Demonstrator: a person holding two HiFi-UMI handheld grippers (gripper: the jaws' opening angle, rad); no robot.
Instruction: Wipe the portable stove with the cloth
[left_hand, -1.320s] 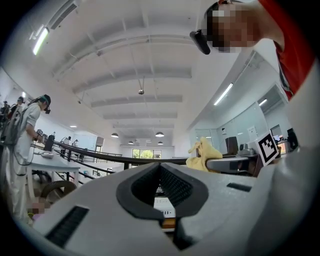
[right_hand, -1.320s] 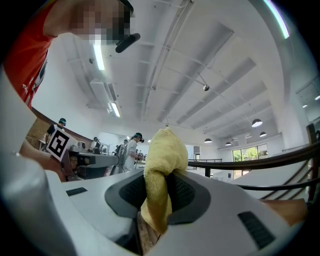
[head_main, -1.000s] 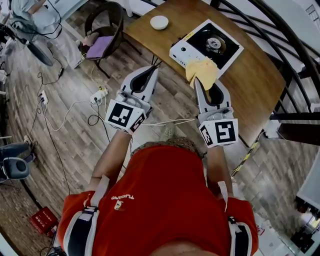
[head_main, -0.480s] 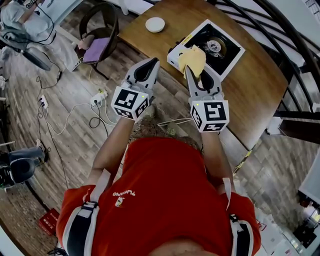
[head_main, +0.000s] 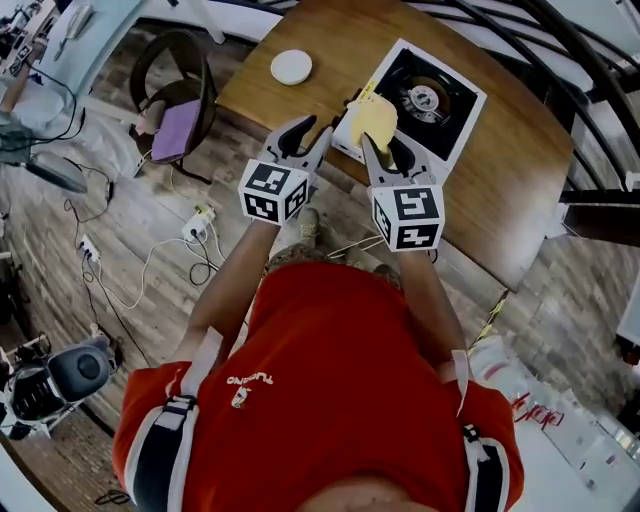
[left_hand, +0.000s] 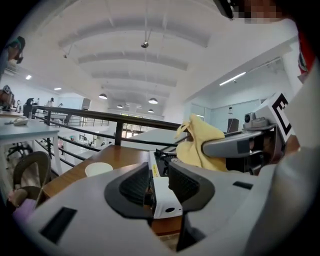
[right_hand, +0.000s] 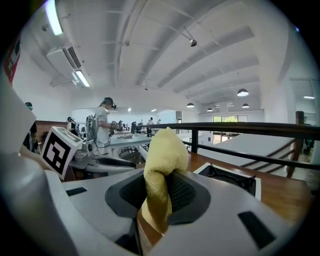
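The portable stove (head_main: 430, 95), white with a black top and a round burner, lies on the wooden table (head_main: 500, 190). My right gripper (head_main: 380, 142) is shut on the yellow cloth (head_main: 374, 116), which stands up over the stove's near left corner. In the right gripper view the cloth (right_hand: 161, 165) is pinched between the pads, with the stove (right_hand: 231, 178) beyond on the right. My left gripper (head_main: 307, 130) hovers just left of the stove's edge; its jaws have just been opening and hold nothing. Through their gap shows the stove's white side (left_hand: 161, 196).
A round white dish (head_main: 291, 67) sits on the table left of the stove. On the floor to the left are a chair with a purple cushion (head_main: 178, 118) and a power strip with cables (head_main: 196, 228). A black railing (head_main: 600, 60) runs past the table's far side.
Both grippers have moved forward to the table's near edge. The cloth has travelled with the right gripper to the stove's corner. The left jaws, shut before, now stand apart.
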